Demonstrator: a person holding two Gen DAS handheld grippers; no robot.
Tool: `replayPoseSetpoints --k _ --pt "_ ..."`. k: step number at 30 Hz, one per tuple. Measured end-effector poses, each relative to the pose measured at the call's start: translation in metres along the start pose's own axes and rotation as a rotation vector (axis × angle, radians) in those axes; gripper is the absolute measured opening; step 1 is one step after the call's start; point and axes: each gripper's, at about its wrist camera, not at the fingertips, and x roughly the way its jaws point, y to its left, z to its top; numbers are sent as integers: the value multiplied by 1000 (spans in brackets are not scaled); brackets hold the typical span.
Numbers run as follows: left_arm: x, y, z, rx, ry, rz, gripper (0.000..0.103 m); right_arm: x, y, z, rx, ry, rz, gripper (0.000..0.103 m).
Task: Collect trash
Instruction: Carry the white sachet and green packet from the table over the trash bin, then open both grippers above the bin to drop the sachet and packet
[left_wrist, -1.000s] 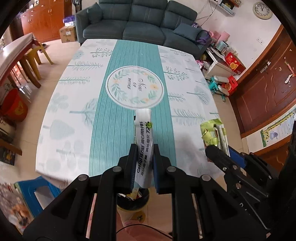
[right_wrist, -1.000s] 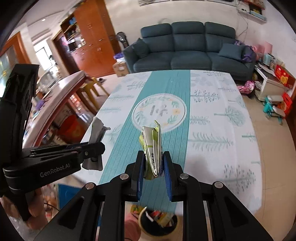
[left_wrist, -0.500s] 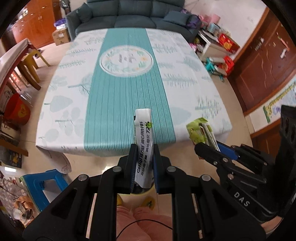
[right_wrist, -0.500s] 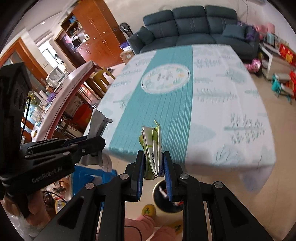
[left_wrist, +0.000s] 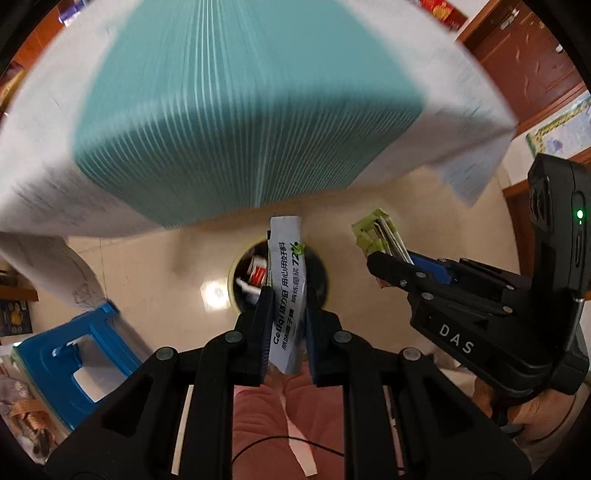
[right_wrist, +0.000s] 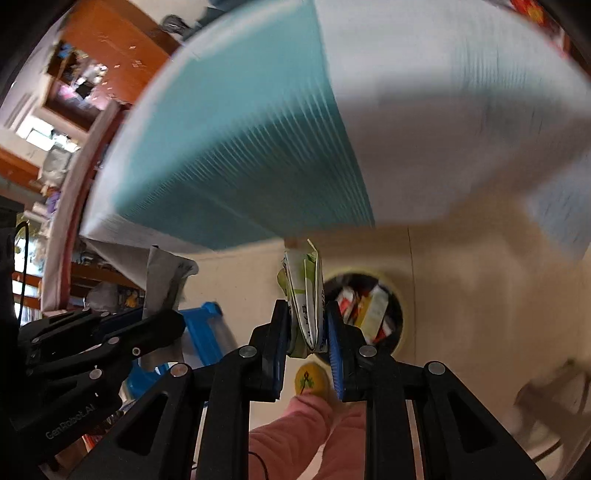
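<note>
Within the last second both views have swung from looking across the bench top down to its near edge and the floor below, so the round, yellow-rimmed waste bin (left_wrist: 277, 275), already part filled with packets, has come from the bottom margin to the centre of the left wrist frame. The left tool (left_wrist: 284, 325) is clenched on a long white sachet with black and green print (left_wrist: 286, 295), whose upper end now hangs over the bin mouth. The right tool (right_wrist: 306, 334) grips a folded green-and-white wrapper (right_wrist: 304, 295); in its view the bin (right_wrist: 402, 325) lies just right of centre, so that wrapper looks a little short of the opening. Judging from this, the carry is nearly over and the release into the bin comes next, the left piece first. The teal-striped white tablecloth (left_wrist: 240, 122) fills the upper half of both frames, blurred by the motion. The beige tiled floor (left_wrist: 155, 266) shows below it, a blue plastic stool (left_wrist: 77, 354) at lower left, red-brown wooden cabinets (left_wrist: 528, 62) at upper right, and pink trouser legs (left_wrist: 280, 413) at the bottom
</note>
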Motion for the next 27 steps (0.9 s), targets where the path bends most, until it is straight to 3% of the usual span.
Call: replayPoseSetpoints --k 6,13,16,17,21,22,24,27 --pt "104 14 -13 19 27 11 13 98 -36 -33 72 43 -39 20" --pt "197 17 -24 34 29 13 13 187 -78 -50 123 56 -50 23" --pt "226 17 -29 36 34 25 13 215 -93 -55 127 64 -44 29" --pt "234 17 -30 33 40 28 14 226 -97 -58 130 73 -42 35" --pt "262 20 -37 1 64 51 50 248 -110 -64 145 79 -52 57" --pt "267 23 -38 -9 61 56 55 249 -113 -64 153 77 -52 60" --pt "275 32 -40 -32 63 69 81 254 -122 -66 171 68 -54 72" --pt "276 41 -40 -48 48 74 83 257 -129 -64 173 58 -53 84"
